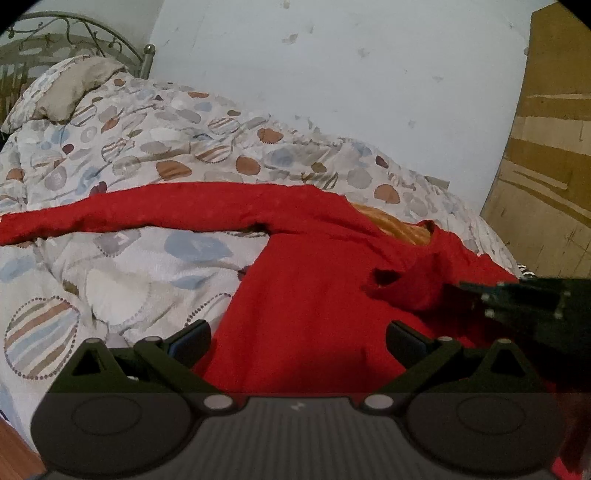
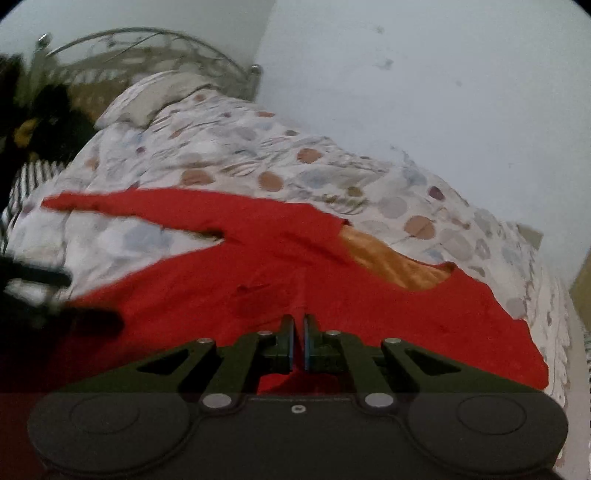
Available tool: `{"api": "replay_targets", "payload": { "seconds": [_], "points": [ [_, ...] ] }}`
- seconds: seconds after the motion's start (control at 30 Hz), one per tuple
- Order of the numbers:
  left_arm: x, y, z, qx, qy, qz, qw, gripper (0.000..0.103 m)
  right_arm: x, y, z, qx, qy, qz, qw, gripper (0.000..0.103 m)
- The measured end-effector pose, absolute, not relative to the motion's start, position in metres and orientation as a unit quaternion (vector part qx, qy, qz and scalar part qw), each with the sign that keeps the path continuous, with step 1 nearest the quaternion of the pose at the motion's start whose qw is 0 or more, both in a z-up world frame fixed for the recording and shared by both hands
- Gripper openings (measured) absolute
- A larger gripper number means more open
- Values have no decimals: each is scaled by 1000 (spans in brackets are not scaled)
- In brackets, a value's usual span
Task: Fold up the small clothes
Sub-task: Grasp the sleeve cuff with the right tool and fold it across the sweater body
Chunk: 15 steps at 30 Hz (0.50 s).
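A red long-sleeved top (image 1: 314, 295) (image 2: 369, 325) lies spread on the bed, its orange lining (image 1: 399, 225) showing at the neck. One sleeve (image 1: 147, 210) stretches out flat to the left. The other sleeve is folded over the body, with its cuff (image 1: 391, 284) lying on the chest. My left gripper (image 1: 297, 338) hovers open over the lower body of the top with nothing between its fingers. My right gripper (image 2: 299, 332) is shut, with a thin fold of the red sleeve pinched between its pads. It enters the left wrist view from the right (image 1: 458, 290). The left gripper (image 2: 55, 295) is a dark blur.
A patterned duvet (image 1: 147, 147) covers the bed, with a pillow (image 1: 74, 88) and a metal headboard (image 1: 74, 33) at the far left. A pale wall runs behind. A wooden panel (image 1: 546, 147) stands at the right. A dark heap (image 2: 48, 110) and striped cloth (image 2: 33, 177) lie beside the bed.
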<state>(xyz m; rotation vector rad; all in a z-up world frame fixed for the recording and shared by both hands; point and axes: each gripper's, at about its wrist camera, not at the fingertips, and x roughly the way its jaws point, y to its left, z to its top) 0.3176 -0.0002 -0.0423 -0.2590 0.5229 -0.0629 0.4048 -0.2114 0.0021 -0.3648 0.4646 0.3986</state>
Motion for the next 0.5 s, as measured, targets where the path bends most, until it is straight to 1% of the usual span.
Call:
{"api": "replay_targets", "payload": {
  "seconds": [0.17, 0.33, 0.37, 0.43, 0.47, 0.5],
  "points": [
    [319, 4, -37, -143, 239, -15, 960, 103, 385, -213, -3, -193, 211, 208, 935, 4],
    [333, 1, -32, -150, 243, -18, 958, 103, 374, -209, -32, -247, 234, 233, 911, 5],
    [338, 0, -31, -151, 245, -25, 957, 103, 373, -210, -35, -247, 241, 237, 908, 7],
    [349, -7, -28, -151, 247, -39, 956, 103, 370, -214, -39, -244, 253, 248, 903, 15],
    [355, -10, -28, -151, 247, -47, 956, 103, 366, -216, -38, -242, 253, 256, 901, 20],
    [361, -15, -27, -151, 244, -58, 956, 103, 361, -218, -38, -246, 249, 258, 900, 24]
  ]
}}
